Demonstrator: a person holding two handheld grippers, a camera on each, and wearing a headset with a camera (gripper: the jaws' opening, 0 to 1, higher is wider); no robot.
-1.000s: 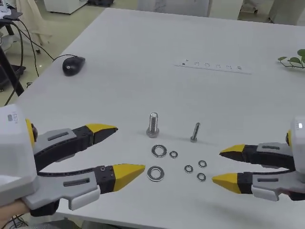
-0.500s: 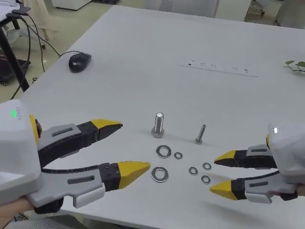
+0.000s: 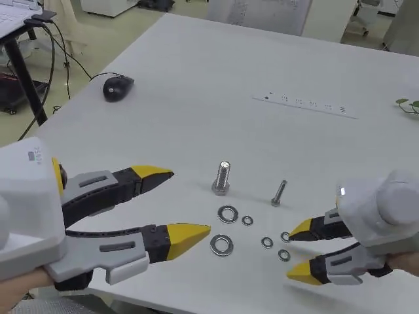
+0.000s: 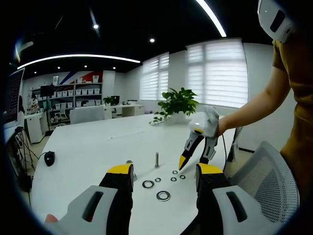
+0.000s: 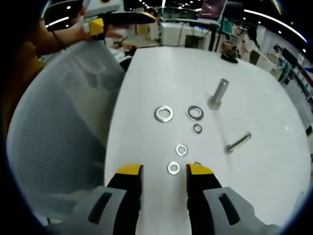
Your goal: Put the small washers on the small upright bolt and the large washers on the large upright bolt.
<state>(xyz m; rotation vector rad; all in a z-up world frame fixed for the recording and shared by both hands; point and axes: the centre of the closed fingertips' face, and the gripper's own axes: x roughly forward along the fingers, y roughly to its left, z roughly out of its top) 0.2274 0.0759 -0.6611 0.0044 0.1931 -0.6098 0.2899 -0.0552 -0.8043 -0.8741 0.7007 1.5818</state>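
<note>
The large bolt [image 3: 222,178] and the small bolt [image 3: 279,192] stand upright on the white table [image 3: 196,85]. Two large washers [image 3: 228,213] [image 3: 222,244] and several small washers [image 3: 267,243] lie flat in front of them. My right gripper [image 3: 290,254] is open, its tips on either side of the nearest small washers. In the right gripper view one small washer [image 5: 173,168] lies just ahead of the gap of the right gripper [image 5: 165,170]. My left gripper [image 3: 191,201] is wide open and holds nothing, left of the large washers.
A black mouse [image 3: 117,87] lies at the table's far left and a white power strip [image 3: 306,106] at the far right. A mesh office chair [image 5: 63,112] stands at the table's near edge. A potted plant [image 4: 179,102] sits on the far end.
My right gripper has moved in toward the small washers and tilted down, its tips now beside them. The left gripper has stayed about where it was. The head camera has shifted.
</note>
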